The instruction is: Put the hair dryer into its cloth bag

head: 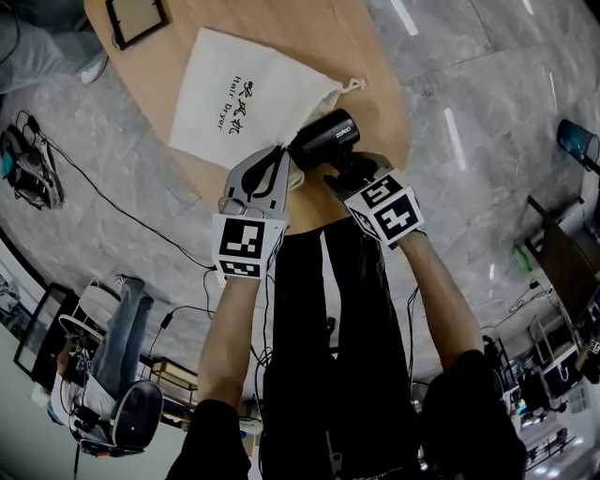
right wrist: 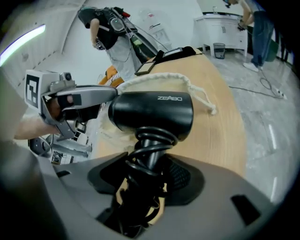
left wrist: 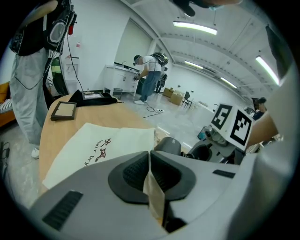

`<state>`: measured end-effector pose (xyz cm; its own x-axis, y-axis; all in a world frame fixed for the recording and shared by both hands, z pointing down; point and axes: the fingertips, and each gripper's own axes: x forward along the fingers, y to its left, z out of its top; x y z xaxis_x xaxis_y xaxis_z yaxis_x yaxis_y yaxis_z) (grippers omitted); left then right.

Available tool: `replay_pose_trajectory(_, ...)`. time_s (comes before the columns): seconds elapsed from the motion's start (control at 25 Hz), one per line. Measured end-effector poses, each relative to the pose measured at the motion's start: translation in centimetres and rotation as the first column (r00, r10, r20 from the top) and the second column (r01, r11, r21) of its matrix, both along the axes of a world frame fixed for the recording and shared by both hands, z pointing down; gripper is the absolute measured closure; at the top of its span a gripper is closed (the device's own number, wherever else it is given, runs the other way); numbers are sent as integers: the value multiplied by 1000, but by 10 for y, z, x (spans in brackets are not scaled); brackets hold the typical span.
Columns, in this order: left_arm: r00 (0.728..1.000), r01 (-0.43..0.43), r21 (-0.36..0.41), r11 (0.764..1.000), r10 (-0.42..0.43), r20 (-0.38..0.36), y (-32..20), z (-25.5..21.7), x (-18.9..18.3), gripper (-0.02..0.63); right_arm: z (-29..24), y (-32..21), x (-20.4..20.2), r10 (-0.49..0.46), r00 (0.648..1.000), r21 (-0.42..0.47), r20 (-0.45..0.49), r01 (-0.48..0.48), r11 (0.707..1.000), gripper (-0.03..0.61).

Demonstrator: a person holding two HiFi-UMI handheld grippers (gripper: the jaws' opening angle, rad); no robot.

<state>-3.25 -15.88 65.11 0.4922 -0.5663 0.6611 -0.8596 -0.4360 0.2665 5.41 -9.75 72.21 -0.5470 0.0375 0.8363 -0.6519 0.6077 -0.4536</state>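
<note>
The left gripper [head: 280,157] is pinching the edge of the cloth bag [head: 234,98] near its mouth. In the left gripper view its jaws are standing almost together on a thin fold of the cream cloth, and this fold is running down between the dark pads [left wrist: 133,171]. The rest of the bag is lying flat on the round wooden table [head: 309,37], with the printed words "Hair Dryer" facing up. Its white drawstring [head: 352,85] is trailing onto the wood at the mouth side.

The right gripper [head: 345,174] is holding the black hair dryer [head: 323,139] by its handle. The jaws are standing wide and are pressing on the handle from both sides – the black cable [right wrist: 149,145] is wound around the handle where they are gripping it. The barrel of the dryer is pointing toward the mouth of the bag, just beside the tips of the left gripper. The dryer is outside the bag, above the near edge of the table.

At the far end of the table a black frame [head: 137,19] is lying flat, well apart from the bag. In the left gripper view a person [left wrist: 150,77] is standing in the background of the room – bent over a white counter.
</note>
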Motion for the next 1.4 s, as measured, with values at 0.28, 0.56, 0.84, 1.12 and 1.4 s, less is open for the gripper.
replay_pose_trajectory(0.28,998,-48,7,999,47,48,3,-1,4,589,7,-20,-6,-221,969,77,-111,230,970,345)
replay_pose_trajectory(0.56,995,-88,-2,996,88,56,7,0,8,589,16,-26,-31,-343,933,77,-114,352,933,345)
replay_pose_trajectory(0.84,985,-164,-29,986,166,53,17,13,18,589,31,-34,-44,-400,912,51,-96,406,913,344)
replay_pose_trajectory(1.12,986,-161,-48,986,162,27,18,20,20,589,45,-39,-52,-529,830,146,-177,553,820,342)
replay_pose_trajectory(1.4,994,-105,-54,993,105,10,13,21,15,589,44,-37,-51,-485,854,261,-185,519,814,318)
